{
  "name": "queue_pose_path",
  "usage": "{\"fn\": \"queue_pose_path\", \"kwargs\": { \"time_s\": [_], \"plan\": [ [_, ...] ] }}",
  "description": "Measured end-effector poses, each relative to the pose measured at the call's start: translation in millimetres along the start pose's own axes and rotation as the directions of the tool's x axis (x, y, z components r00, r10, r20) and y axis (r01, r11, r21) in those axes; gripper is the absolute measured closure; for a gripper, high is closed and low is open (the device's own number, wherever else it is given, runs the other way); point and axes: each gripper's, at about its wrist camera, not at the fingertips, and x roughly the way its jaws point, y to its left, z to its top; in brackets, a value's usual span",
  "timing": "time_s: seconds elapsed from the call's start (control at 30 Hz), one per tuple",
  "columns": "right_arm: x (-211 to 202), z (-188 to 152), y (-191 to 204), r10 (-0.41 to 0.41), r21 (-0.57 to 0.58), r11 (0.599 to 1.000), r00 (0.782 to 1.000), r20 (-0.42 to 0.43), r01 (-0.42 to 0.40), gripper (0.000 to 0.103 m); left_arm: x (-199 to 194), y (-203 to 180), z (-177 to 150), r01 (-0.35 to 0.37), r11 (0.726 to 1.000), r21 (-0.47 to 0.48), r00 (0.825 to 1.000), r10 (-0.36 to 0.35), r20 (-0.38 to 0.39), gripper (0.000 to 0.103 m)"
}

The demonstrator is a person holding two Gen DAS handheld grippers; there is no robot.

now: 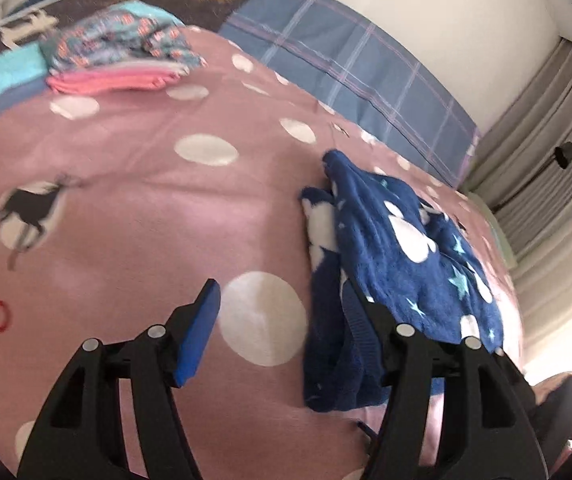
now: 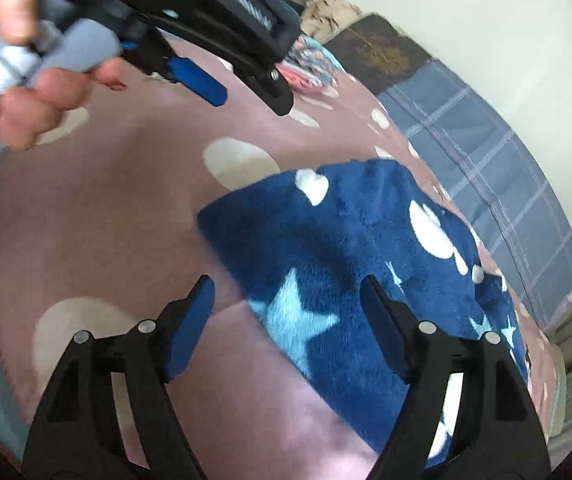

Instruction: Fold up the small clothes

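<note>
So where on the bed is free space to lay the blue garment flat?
The pink dotted blanket is bare between the folded pile and the blue fleece garment. It is crowded at the pile and along the plaid sheet.

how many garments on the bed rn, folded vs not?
3 visible: navy fleece garment unfolded beside the open left tool; patterned piece stacked on a pink one at the far edge. More may sit hidden in that stack.
</note>
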Motion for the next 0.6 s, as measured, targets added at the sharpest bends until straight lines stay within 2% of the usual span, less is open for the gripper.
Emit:
{"fn": "queue_pose_path", "kwargs": {
  "time_s": [0.07,0.13,0.27,0.33,0.4,0.47,0.6],
  "plan": [
    [6,8,12,-0.037,-0.014,0.999,0.999,-0.011,0.036,0.026,8,0,2,0.012,1.0,-0.009,1.0,-0.012,-0.021,0.039],
    [15,11,25,-0.114,-0.061,0.992,0.993,0.004,0.114,0.026,14,3,4,0.027,0.999,-0.035,0.999,-0.028,-0.03,0.039],
    [17,17,45,-0.209,-0.12,0.969,0.976,0.059,0.215,0.029,28,7,11,0.124,0.989,-0.076,0.99,-0.128,-0.052,0.038],
    [19,16,48,-0.241,-0.129,0.96,0.967,0.079,0.25,0.03,44,5,16,0.184,0.979,-0.089,0.975,-0.193,-0.106,0.033],
    [18,15,46,-0.225,-0.113,0.966,0.972,0.072,0.232,0.041,61,0,21,0.224,0.97,-0.096,0.956,-0.238,-0.171,0.033],
    [18,13,46,-0.219,-0.116,0.967,0.973,0.071,0.226,0.048,81,-8,28,0.251,0.963,-0.098,0.938,-0.267,-0.22,0.033],
    [18,12,45,-0.229,-0.132,0.962,0.97,0.078,0.238,0.05,122,-21,45,0.306,0.945,-0.113,0.895,-0.326,-0.304,0.032]
  ]
}}
